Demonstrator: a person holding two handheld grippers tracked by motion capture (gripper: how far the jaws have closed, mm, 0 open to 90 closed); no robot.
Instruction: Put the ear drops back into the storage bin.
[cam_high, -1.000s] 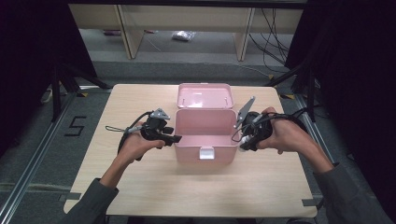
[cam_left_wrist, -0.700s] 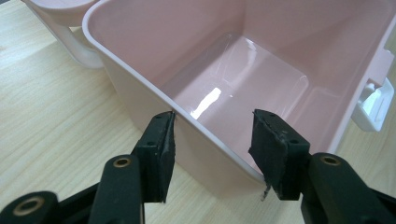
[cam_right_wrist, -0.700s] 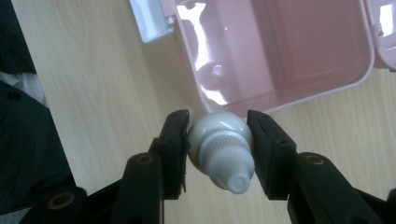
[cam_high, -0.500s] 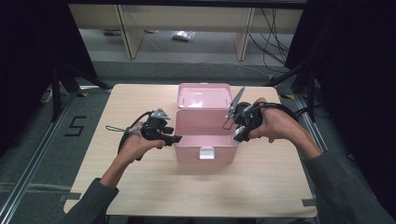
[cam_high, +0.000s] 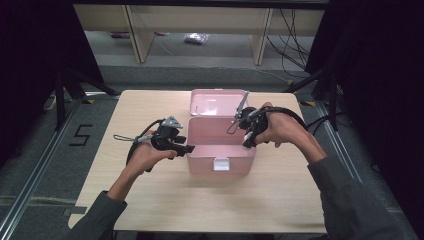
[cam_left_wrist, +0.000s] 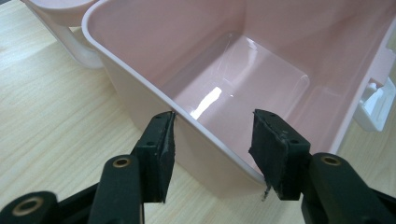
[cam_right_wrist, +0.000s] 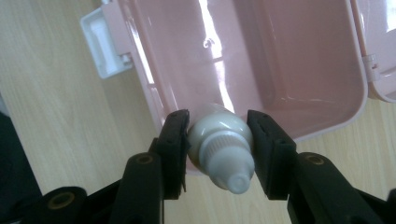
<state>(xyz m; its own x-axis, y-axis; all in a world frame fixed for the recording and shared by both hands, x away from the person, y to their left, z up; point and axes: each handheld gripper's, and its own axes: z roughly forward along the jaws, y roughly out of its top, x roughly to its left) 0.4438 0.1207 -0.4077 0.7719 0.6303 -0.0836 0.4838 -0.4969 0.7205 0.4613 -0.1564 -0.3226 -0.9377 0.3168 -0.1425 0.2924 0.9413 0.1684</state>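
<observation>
**Bottle held above the open pink box**

Over the right rim of the pink box (cam_high: 220, 150), the right claw (cam_high: 246, 131) is clamped on a small white bottle (cam_right_wrist: 223, 149), its pads pressing the bottle's shoulders while the ribbed cap points back toward the camera. Beneath the bottle lies the box's front wall edge, with the bare pink floor beyond it and the white latch (cam_right_wrist: 103, 43) jutting out past the rim. The lid (cam_high: 216, 102) lies folded back on its hinge behind the box, leaving the whole mouth free from above. At the box's left side, the left claw (cam_left_wrist: 212, 142) stands apart, straddling the left wall's rim: one pad outside against the wall, the other over the inside, not pressing. Light wooden tabletop (cam_high: 150, 205) spreads bare around the box, widest toward the person.
</observation>
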